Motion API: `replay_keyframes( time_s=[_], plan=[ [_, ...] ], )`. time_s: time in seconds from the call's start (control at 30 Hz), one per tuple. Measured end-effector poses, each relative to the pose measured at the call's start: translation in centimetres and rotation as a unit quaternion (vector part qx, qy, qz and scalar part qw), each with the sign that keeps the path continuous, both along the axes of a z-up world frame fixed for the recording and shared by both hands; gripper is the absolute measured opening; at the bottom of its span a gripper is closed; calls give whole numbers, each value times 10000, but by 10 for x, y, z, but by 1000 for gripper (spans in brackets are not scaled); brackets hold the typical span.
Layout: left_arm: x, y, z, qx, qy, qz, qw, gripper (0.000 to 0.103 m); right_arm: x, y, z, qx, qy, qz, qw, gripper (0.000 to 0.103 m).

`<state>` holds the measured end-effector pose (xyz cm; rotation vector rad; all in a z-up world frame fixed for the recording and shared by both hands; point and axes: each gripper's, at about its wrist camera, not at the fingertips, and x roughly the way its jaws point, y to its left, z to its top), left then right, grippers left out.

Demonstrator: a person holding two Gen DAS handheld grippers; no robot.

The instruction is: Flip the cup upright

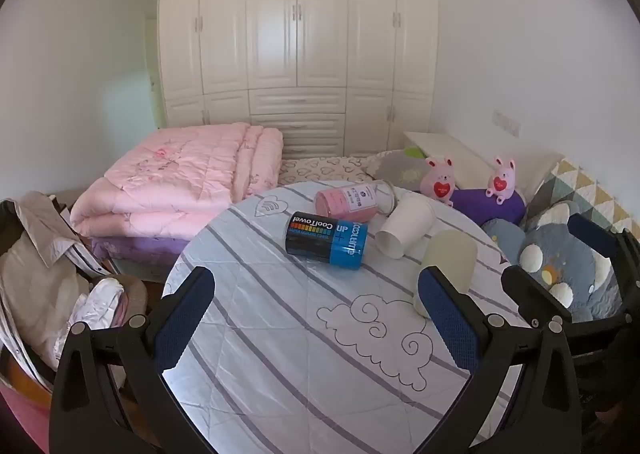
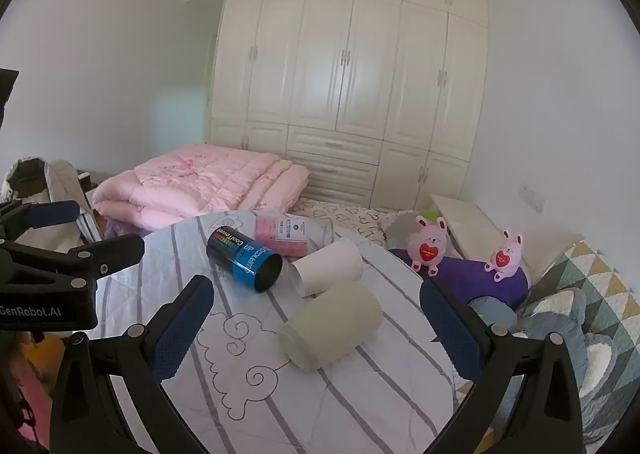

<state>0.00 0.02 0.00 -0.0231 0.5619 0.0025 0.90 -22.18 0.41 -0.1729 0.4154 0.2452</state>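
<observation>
Right hand-held gripper hovers over the round bench with striped, cloud-print cloth, jaws spread wide, nothing between them. Pale green frosted plastic cup lies on its side on the bench just ahead of the right fingers, mouth toward the camera, untouched. Left hand-held gripper also released, fingers wide apart above the near bench edge; its right finger overlaps the green cup in that view, contact unclear. White paper cup lies on its side just behind the green one. Black-and-blue cylindrical can marked "CoolTowel" lies on its side beside it, open end facing the camera. Clear jar with pink contents lies behind both. Folded pink quilt on the bed beyond.
</observation>
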Motion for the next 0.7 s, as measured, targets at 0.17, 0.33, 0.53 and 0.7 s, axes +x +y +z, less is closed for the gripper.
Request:
replay_keyframes(
  time_s=[0.17, 0.33, 0.53, 0.7],
  plan=[
    [0, 0, 0, 4, -8, 2, 10000, 103, 3, 3, -2, -29, 29, 10, 10000, 103],
    [0, 0, 0, 9, -12, -6, 10000, 103, 1, 4, 0, -59, 77, 21, 10000, 103],
    [0, 0, 0, -3, -17, -3, 10000, 103, 6, 6, -6, -44, 97, -1, 9999, 103],
    [0, -1, 0, -9, -27, 6, 10000, 103, 7, 7, -6, -47, 111, -3, 9999, 103]
  ],
)
